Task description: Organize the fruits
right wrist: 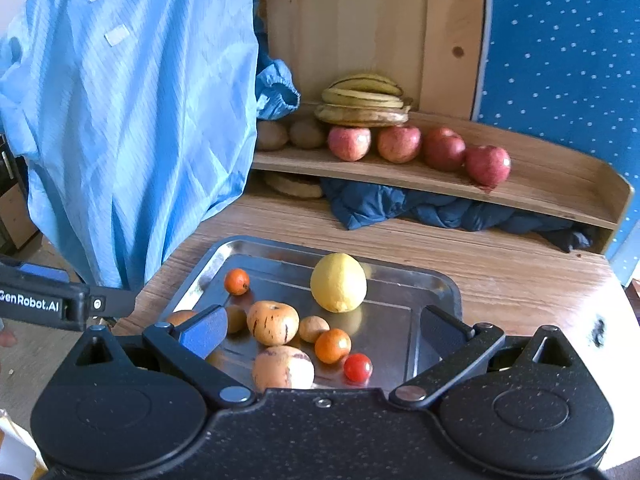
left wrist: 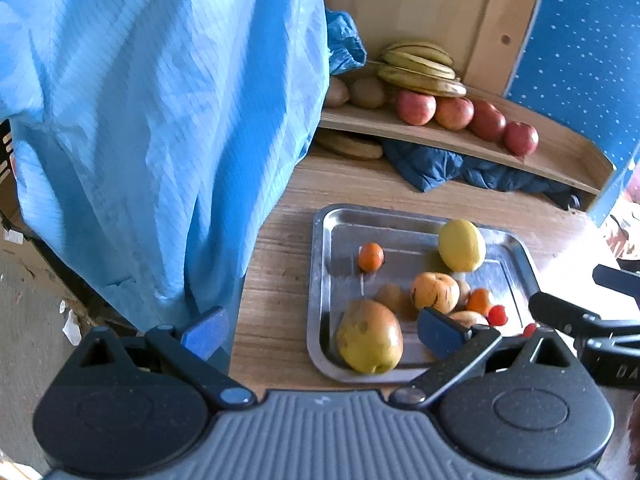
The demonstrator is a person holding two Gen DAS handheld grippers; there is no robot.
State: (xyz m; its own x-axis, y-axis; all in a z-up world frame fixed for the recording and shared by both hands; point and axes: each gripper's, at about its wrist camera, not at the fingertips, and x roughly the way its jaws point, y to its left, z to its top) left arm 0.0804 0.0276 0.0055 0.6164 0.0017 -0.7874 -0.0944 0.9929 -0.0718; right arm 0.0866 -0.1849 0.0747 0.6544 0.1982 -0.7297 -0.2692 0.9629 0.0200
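A steel tray on the wooden table holds a yellow lemon, a big yellowish pear, striped pale fruits, small oranges and cherry tomatoes. My left gripper hovers open at the tray's near left edge, the pear between its fingers' line, untouched. My right gripper is open low over the tray's near side, above the small fruits. On the wooden shelf lie red apples, bananas and kiwis.
A person in a light blue coat stands at the left, close to the table edge. A dark blue cloth is stuffed under the shelf. A blue dotted wall closes the right side.
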